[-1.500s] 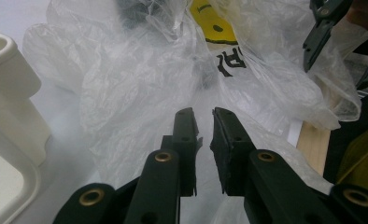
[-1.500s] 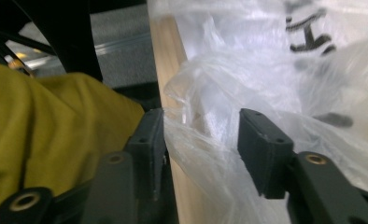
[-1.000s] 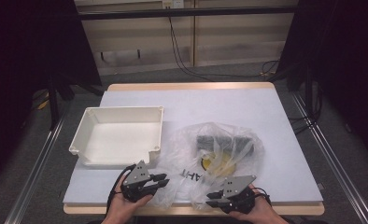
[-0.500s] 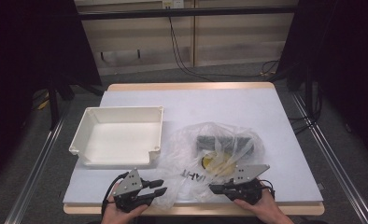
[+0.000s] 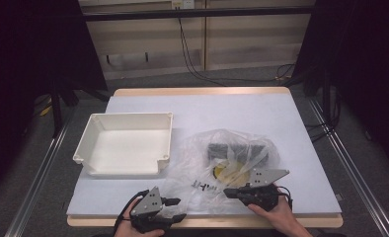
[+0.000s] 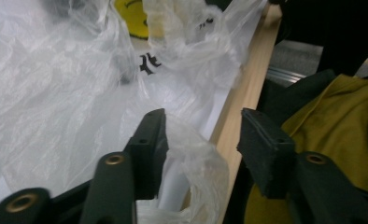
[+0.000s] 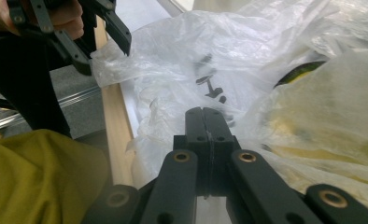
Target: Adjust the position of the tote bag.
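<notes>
Plastic bag (image 5: 217, 163) job; biggest thing first. Table (image 5: 242, 106), white-topped w/ wooden front edge, carries everything. White tray (image 5: 128, 114) on its left part, open side up, nothing seen inside; probably the drop spot for whatever comes out of the bag. Sits just beside the bag, so short carry.

Bag itself: clear, crumpled, black print on the near side, lying right of the tray at centre-front of the table, mouth end probably toward the person. Inside, seen thru the film: grey blocks (image 5: 222, 149) at the far side, a yellow round item (image 5: 227, 170) nearer the front.

Right tongs (image 5: 227, 191) clenched, pads flat together, tip at the bag's near right edge. Whether film is caught between the pads: can't tell. Prob. there to pin or lift that side.

Left tongs (image 5: 180, 208) released, at the bag's near left corner by the table edge. Have just been opening; a fold of film lies in the gap against one pad, other pad well clear, so no squeeze. Looks like a re-grip for a better hold, to spread the mouth against the right side.
</notes>
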Demonstrator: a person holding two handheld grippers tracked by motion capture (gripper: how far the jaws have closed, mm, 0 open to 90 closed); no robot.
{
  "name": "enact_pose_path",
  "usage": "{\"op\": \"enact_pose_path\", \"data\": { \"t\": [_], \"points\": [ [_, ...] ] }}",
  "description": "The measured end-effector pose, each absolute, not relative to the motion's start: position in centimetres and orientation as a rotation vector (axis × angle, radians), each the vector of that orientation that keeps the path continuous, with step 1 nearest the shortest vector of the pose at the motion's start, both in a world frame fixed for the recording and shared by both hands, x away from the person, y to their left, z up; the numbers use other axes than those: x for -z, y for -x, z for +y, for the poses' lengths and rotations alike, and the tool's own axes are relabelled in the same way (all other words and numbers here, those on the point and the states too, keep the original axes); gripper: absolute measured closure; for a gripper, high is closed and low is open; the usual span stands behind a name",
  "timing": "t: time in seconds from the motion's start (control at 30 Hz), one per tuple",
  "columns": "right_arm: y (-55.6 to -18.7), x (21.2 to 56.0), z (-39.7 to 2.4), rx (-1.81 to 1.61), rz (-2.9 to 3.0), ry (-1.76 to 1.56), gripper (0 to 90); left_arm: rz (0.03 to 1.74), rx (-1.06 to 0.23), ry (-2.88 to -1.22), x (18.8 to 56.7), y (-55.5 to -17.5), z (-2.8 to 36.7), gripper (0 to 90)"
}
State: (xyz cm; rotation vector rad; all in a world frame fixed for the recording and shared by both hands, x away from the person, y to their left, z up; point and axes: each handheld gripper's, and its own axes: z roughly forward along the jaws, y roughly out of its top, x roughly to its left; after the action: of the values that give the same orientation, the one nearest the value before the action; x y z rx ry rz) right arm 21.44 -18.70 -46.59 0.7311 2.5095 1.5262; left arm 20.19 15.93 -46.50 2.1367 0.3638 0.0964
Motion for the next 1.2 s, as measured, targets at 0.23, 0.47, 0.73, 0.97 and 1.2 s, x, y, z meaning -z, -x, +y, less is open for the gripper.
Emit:
{"op": "enact_pose_path", "data": {
  "t": [0.23, 0.47, 0.73, 0.97, 1.2],
  "points": [
    [-22.0, 47.5, -18.7, -1.465, 2.544, -0.759, 90.0, 0.399, -0.12, -2.266, 47.6, -21.5, 15.2, 44.4],
    [-21.7, 48.6, -17.7, -1.416, 2.634, -0.706, 77.9, 0.422, -0.03, -2.186, 47.3, -22.4, 16.1, 82.7],
    [-21.1, 48.9, -16.9, -1.379, 2.664, -0.626, 63.0, 0.438, 0.005, -2.158, 47.2, -22.6, 16.3, 84.8],
    [-20.6, 48.9, -16.3, -1.35, 2.682, -0.581, 68.2, 0.457, 0.012, -2.125, 47.0, -22.8, 16.6, 84.7],
    [-20.7, 48.3, -16.9, -1.432, 2.668, -0.584, 88.8, 0.466, 0.003, -2.078, 46.7, -22.7, 17.1, 84.7]
  ]
}}
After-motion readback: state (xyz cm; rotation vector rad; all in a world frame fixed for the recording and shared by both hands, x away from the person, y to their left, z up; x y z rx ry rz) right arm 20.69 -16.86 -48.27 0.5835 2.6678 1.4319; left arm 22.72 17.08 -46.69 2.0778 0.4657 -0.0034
